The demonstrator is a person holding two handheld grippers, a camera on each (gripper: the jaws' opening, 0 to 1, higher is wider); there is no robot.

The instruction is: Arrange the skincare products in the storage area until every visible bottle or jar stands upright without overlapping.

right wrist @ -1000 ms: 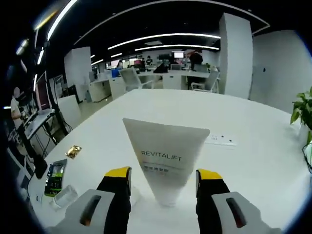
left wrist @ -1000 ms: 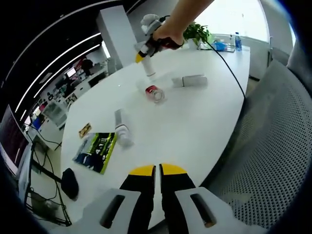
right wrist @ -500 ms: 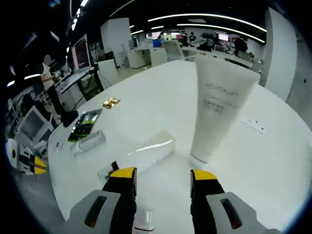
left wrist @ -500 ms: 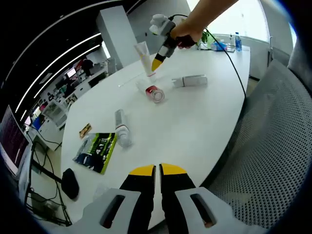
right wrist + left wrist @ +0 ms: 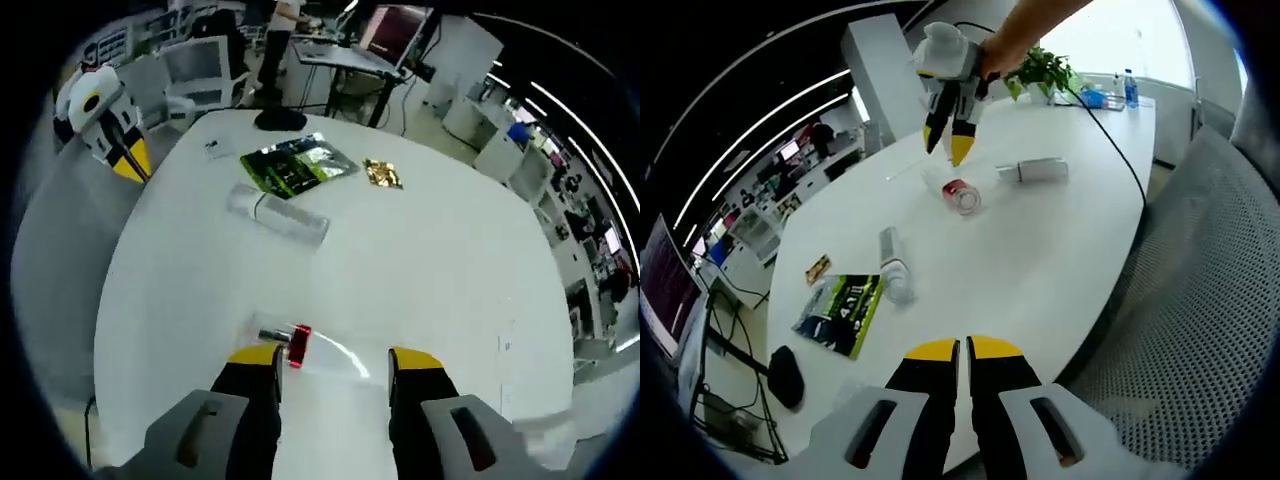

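The bench [image 5: 1040, 250] is smooth, matt white. Near its middle lies a clear plastic bottle [image 5: 958, 191] with a glossy red band; beside it a frosted grey tube [image 5: 1032, 170]. Toward the bench's edge a glossy green packet [image 5: 298, 165] lies just beside a shiny gold foil wrapper [image 5: 382, 173]. The chair [image 5: 1210, 300] beside the bench is grey perforated mesh.

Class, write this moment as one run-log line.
right gripper: open, above lying red-capped bottle | left gripper: shut, empty | clear bottle: lying
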